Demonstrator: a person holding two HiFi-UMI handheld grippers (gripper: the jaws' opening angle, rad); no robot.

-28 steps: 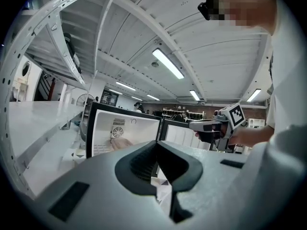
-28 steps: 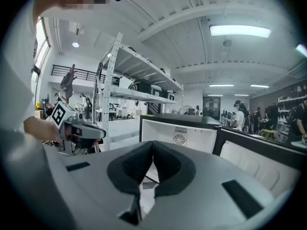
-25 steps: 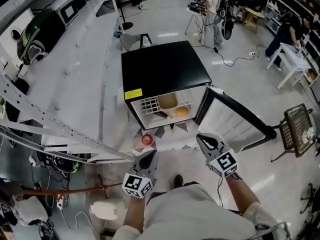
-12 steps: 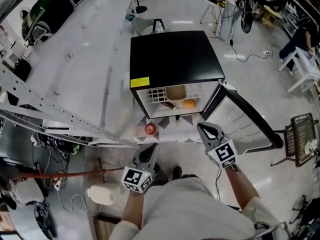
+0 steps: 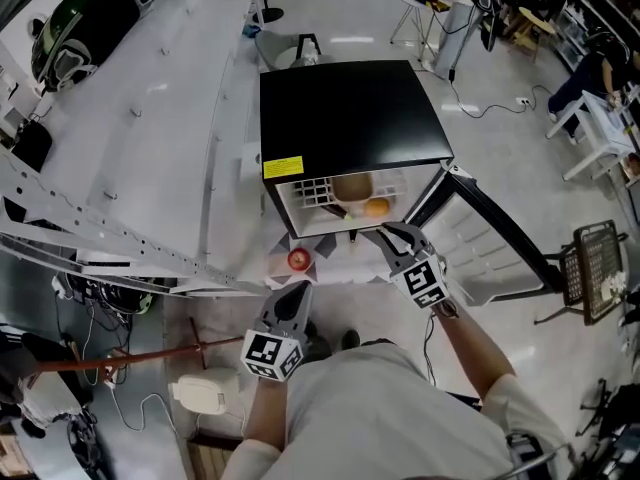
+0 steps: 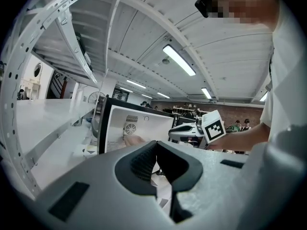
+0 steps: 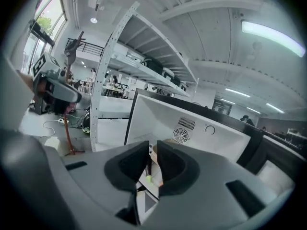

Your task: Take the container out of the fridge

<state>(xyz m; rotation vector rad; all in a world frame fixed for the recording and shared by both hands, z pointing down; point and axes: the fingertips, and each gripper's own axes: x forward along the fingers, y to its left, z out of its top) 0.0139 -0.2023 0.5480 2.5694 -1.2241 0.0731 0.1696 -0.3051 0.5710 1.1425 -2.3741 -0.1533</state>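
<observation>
Container (image 5: 350, 186) in the fridge (image 5: 345, 118), ahead of right gripper (image 5: 386, 232) — jaws opening, empty — left gripper (image 5: 298, 292) jaws together

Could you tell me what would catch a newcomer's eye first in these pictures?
A black mini fridge stands on the floor mid-frame, its door swung open to the right, with a tan container and an orange item inside. The right gripper reaches toward the opening, its jaws opening with nothing between them; the left gripper sits lower, shut. A red round thing lies before the fridge.
</observation>
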